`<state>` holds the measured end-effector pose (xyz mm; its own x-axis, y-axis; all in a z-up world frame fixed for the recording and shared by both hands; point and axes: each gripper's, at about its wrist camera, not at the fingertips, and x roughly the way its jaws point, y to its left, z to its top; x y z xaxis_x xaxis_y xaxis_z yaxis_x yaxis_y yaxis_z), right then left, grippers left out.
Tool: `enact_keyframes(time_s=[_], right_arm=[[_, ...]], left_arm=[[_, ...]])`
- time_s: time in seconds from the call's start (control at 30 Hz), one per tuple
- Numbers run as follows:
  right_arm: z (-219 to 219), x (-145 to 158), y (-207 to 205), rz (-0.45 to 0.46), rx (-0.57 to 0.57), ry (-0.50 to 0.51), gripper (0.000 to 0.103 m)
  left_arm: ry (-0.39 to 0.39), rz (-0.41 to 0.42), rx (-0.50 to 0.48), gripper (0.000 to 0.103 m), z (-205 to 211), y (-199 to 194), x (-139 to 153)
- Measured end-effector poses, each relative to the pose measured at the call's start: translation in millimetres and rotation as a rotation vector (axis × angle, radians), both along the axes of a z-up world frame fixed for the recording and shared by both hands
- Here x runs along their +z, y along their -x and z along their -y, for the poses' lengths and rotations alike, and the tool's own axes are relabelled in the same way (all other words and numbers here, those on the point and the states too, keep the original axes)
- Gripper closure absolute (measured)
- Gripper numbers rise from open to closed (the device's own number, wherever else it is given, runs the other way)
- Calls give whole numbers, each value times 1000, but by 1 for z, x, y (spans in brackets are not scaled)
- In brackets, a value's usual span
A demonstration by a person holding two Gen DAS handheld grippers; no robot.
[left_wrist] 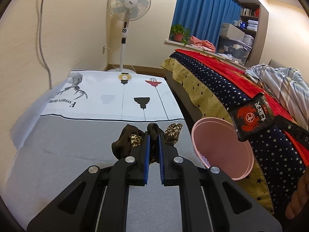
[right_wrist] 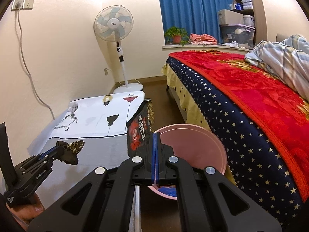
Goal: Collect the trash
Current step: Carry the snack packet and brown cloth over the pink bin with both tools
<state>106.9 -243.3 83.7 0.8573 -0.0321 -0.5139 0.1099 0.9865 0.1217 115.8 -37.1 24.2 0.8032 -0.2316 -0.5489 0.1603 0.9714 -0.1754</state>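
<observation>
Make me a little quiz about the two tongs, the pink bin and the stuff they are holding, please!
1. True or false: the right tongs are shut on a black snack wrapper with a red crab on it.
2. What do the left tongs hold? A) a banana peel B) a dark scrunched wrapper with a gold flower pattern C) nothing
3. Fill in: the pink bin stands on the floor between the low table and the ____.

Key: 1 true. 2 B. 3 bed.
</observation>
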Motion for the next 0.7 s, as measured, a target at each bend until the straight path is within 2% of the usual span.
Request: enact_keyframes(time_s=[0.27, 0.7], right_arm=[[12, 0, -4, 3, -41, -1, 103], [45, -5, -11, -9, -139, 2, 103]], left_arm=[[5, -3, -24, 95, 15, -9, -4], [25, -4, -136, 95, 69, -30, -12]])
